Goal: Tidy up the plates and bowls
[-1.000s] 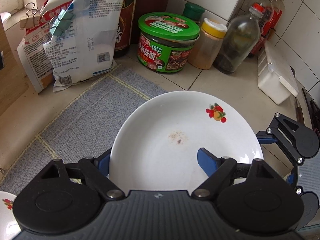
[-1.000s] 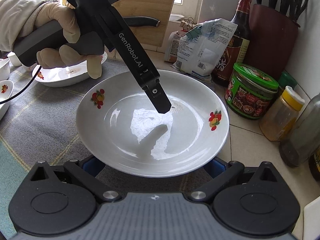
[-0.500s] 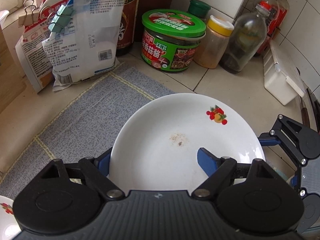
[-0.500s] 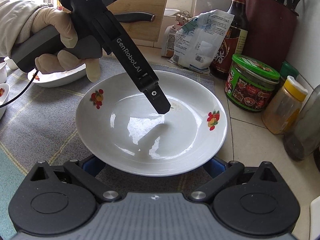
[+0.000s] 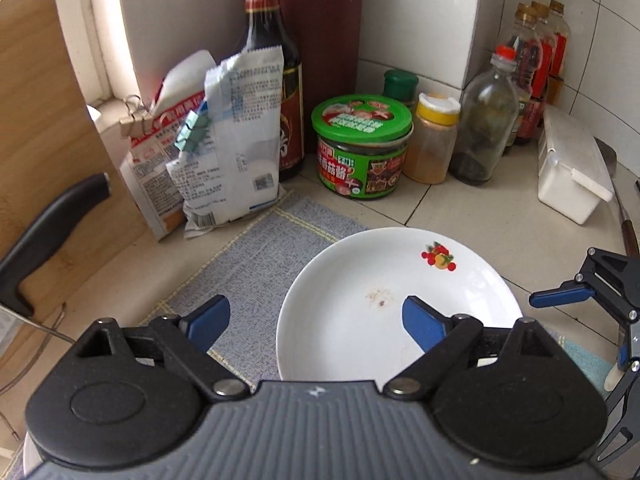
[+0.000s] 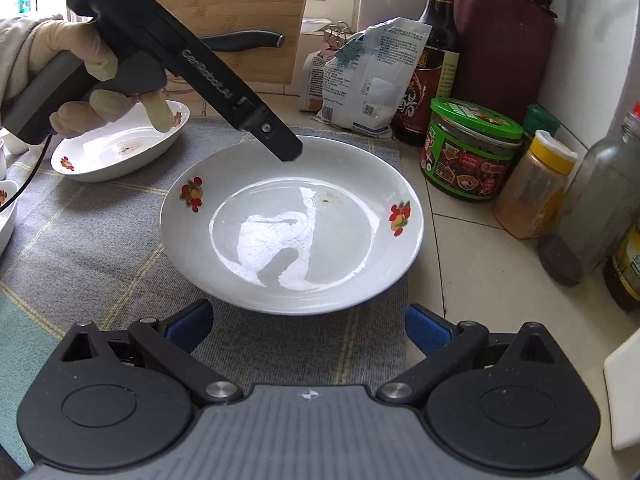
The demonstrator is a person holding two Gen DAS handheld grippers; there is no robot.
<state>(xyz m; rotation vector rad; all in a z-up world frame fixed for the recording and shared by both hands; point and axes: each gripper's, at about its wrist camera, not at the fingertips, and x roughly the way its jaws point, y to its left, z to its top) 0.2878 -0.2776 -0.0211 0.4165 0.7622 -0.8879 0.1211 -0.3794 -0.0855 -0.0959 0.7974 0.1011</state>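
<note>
Jaws of the left gripper (image 5: 316, 318) have just been opening off the plate (image 5: 360, 280); right gripper (image 6: 308, 326) gapes wide.

Green-lidded jar (image 5: 362, 148) between dark sauce bottle (image 5: 272, 72) and yellow-capped spice jar (image 5: 434, 140); clipped white bags (image 5: 224, 140) left; white lidded box (image 5: 570, 172) right; grey mat (image 6: 100, 248) on tabletop (image 5: 480, 208).

We see the left tool (image 5: 316, 318) has let go of the plate (image 5: 372, 280), its jaws just widened, and lifted clear.
</note>
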